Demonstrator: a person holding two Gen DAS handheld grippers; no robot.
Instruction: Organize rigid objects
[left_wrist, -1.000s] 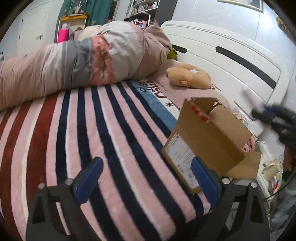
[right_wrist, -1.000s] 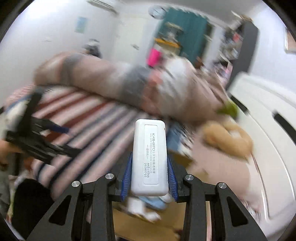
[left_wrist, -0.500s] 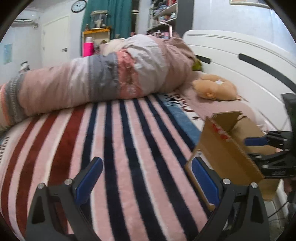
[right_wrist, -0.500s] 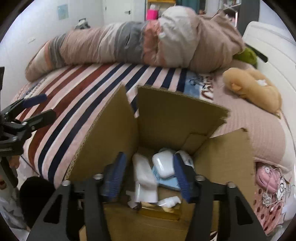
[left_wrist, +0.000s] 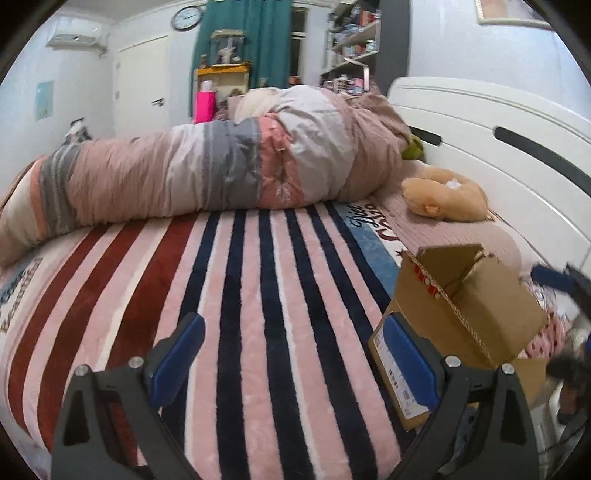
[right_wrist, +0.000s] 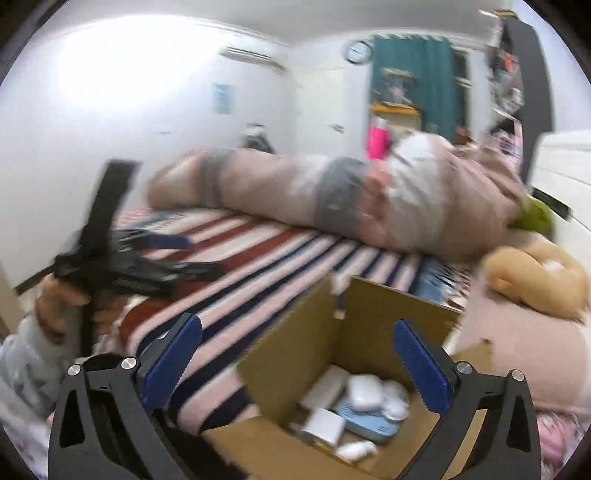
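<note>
A bedroom with a bed under a striped blanket (left_wrist: 258, 295). An open cardboard box (right_wrist: 332, 376) stands at the blanket's edge, holding white cases (right_wrist: 364, 393), a white block (right_wrist: 325, 426) and a blue item (right_wrist: 369, 424). The right tool (right_wrist: 295, 363) hovers above it, jaws wide, empty. The left tool (left_wrist: 291, 360), also wide and empty, hangs over the blanket. A rolled duvet (left_wrist: 221, 173) and plush toy (left_wrist: 443, 199) lie beyond.

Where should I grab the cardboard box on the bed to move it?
Pinch the cardboard box by its upright left wall, coming from above with one finger inside and one outside. Its flaps stand open, and that wall's thin top edge is exposed. Either open hand-held gripper could fit over it.
</note>
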